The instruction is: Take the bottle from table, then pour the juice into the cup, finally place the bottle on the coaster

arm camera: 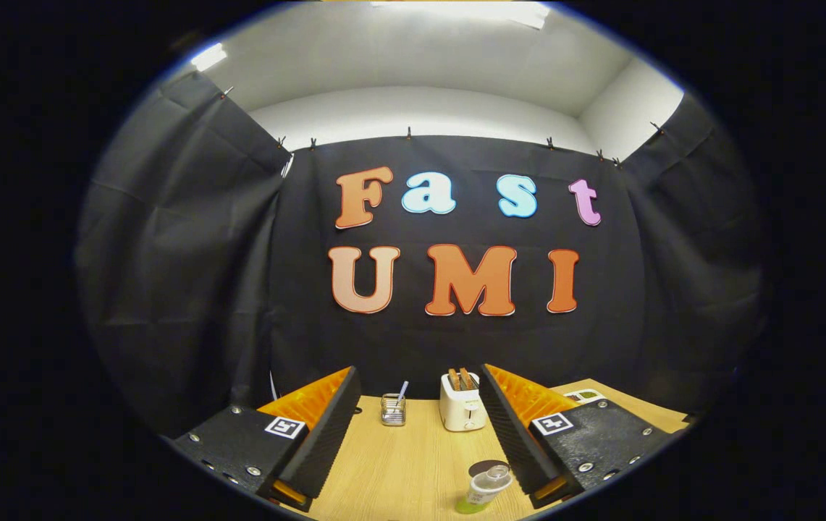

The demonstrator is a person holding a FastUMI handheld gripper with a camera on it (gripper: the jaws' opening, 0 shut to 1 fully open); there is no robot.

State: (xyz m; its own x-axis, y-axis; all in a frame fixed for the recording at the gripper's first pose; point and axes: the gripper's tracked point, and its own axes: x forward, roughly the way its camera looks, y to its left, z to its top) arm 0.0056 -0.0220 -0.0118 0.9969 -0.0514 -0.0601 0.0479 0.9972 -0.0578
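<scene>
Here I hold the gripper (413,434) released above the desk (398,470), fingers spread to admit the bottle (486,488) just ahead.

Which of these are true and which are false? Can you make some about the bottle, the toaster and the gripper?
1. The gripper is open, with nothing between its fingers. True.
2. The bottle is clamped in the fingers. False: it stands on the table, close by one finger, not gripped.
3. The toaster has bread in it. True.
4. The toaster sits right next to the bottle. False: it is far beyond the fingers, near the back wall.
5. A small glass with a stick in it stands beside the toaster. True.
6. The bottle already rests on the coaster. False: the dark round coaster lies just behind it.
</scene>
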